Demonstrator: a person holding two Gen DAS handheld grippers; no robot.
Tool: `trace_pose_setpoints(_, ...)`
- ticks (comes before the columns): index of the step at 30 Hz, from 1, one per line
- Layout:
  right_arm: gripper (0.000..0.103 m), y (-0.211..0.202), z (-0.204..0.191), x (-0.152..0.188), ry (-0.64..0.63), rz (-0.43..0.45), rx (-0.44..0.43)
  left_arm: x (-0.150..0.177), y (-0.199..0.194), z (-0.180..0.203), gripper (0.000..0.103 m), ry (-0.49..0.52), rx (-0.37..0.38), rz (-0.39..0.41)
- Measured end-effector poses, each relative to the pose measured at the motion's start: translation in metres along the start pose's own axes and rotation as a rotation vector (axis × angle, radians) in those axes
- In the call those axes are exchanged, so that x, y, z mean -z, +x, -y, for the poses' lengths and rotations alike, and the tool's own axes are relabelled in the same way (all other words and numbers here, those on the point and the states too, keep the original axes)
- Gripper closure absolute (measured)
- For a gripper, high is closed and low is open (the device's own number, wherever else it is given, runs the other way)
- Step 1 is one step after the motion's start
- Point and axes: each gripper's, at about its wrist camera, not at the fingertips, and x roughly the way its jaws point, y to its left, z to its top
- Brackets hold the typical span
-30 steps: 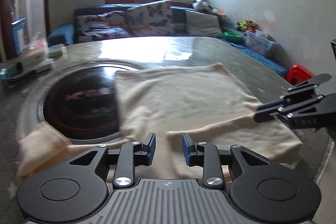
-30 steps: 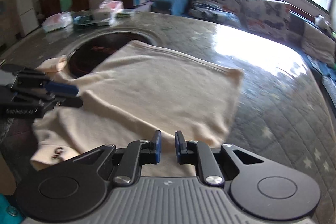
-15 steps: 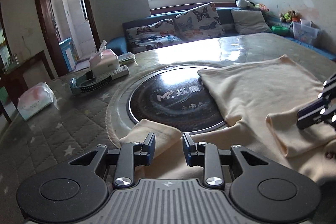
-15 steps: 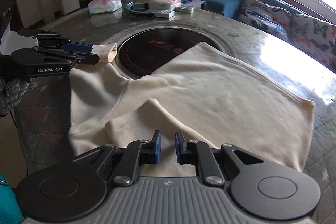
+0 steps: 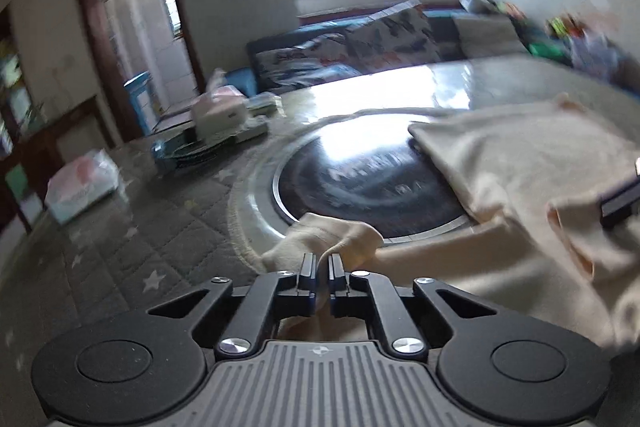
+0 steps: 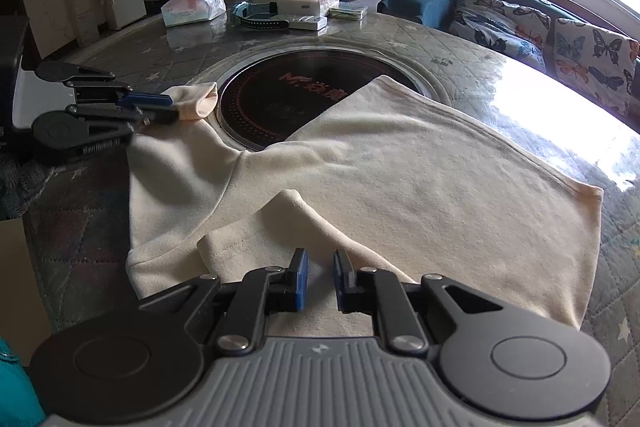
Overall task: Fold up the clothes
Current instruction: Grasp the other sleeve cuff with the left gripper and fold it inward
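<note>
The table (image 6: 460, 39) carries the cream shirt (image 6: 400, 179), whose far edge lies over the black hob (image 6: 280, 99). Beyond the hob the table is cluttered. The left gripper (image 6: 170, 109) pinches the cuff (image 6: 198, 101) beside the hob. The right gripper (image 6: 320, 267) jaws pinch the near sleeve (image 6: 256, 239).

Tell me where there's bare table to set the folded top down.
Free: the shiny stretch right of the cream top, toward the butterfly-cushion sofa. Crowded: the far edge, with tissue packs and boxes beyond the black hotplate.
</note>
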Motion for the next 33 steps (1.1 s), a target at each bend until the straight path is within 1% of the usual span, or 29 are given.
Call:
trace_pose_setpoints(1, 0.091, 0.000, 0.000, 0.000, 0.000, 0.000, 0.000, -0.001, -0.003, -0.011, 0.100, -0.065, -0.007, 0.011)
trace_pose_setpoints(6, 0.091, 0.000, -0.001, -0.001, -0.001, -0.001, 0.002, 0.004, -0.011, -0.069, 0.100, -0.372, -0.089, 0.033)
trace_pose_setpoints(8, 0.091, 0.000, -0.001, -0.001, -0.003, -0.002, -0.001, 0.011, -0.009, -0.085, 0.100, -0.441, -0.083, 0.002)
trace_pose_setpoints(9, 0.091, 0.000, -0.002, -0.001, -0.005, -0.002, -0.001, 0.014, -0.008, -0.089, 0.100, -0.461, -0.083, -0.009)
trace_pose_setpoints(11, 0.091, 0.000, -0.002, -0.001, -0.004, -0.002, 0.000, 0.019, -0.008, -0.095, 0.095, -0.492, -0.073, -0.033)
trace_pose_setpoints(13, 0.091, -0.001, -0.002, -0.001, -0.001, -0.001, -0.001, 0.022, -0.008, -0.099, 0.093, -0.515, -0.065, -0.044)
trace_pose_setpoints(15, 0.090, -0.002, -0.002, -0.001, -0.004, 0.001, -0.003, 0.023, -0.009, -0.098, 0.079, -0.523, -0.070, -0.056)
trace_pose_setpoints(16, 0.090, -0.002, -0.003, -0.001, -0.005, 0.002, -0.004, 0.023, -0.008, -0.098, 0.068, -0.533, -0.070, -0.061)
trace_pose_setpoints(17, 0.090, -0.003, -0.003, -0.002, -0.006, 0.002, -0.005, 0.023, -0.007, -0.098, 0.063, -0.540, -0.070, -0.062)
trace_pose_setpoints(18, 0.090, -0.003, -0.003, -0.002, -0.006, 0.002, -0.004, 0.022, -0.006, -0.097, 0.062, -0.542, -0.072, -0.063)
trace_pose_setpoints(21, 0.090, -0.002, -0.004, -0.002, -0.005, 0.002, -0.003, 0.020, 0.002, -0.094, 0.065, -0.546, -0.073, -0.070)
trace_pose_setpoints(22, 0.090, -0.002, -0.004, -0.002, -0.005, 0.002, -0.003, 0.020, 0.005, -0.093, 0.072, -0.546, -0.076, -0.072)
trace_pose_setpoints(23, 0.090, -0.002, -0.005, -0.002, -0.007, 0.003, -0.001, 0.020, 0.008, -0.093, 0.089, -0.547, -0.080, -0.074)
trace_pose_setpoints(24, 0.090, -0.002, -0.005, -0.002, -0.008, 0.003, 0.000, 0.021, 0.010, -0.093, 0.095, -0.549, -0.094, -0.074)
trace_pose_setpoints(25, 0.090, -0.002, -0.004, -0.002, -0.009, 0.003, 0.002, 0.022, 0.011, -0.094, 0.098, -0.553, -0.105, -0.071)
trace_pose_setpoints(27, 0.090, -0.003, -0.004, -0.003, -0.007, 0.005, 0.007, 0.021, 0.002, -0.096, 0.099, -0.583, -0.108, -0.028)
trace_pose_setpoints(29, 0.090, -0.004, -0.003, -0.003, -0.004, 0.008, 0.009, 0.018, -0.013, -0.098, 0.099, -0.601, -0.110, 0.044)
trace_pose_setpoints(30, 0.090, -0.005, -0.003, -0.004, -0.004, 0.010, 0.009, 0.018, -0.017, -0.101, 0.099, -0.611, -0.110, 0.052)
trace_pose_setpoints(33, 0.090, -0.005, -0.002, -0.005, -0.005, 0.014, 0.010, 0.022, -0.012, -0.105, 0.099, -0.608, -0.109, 0.001)
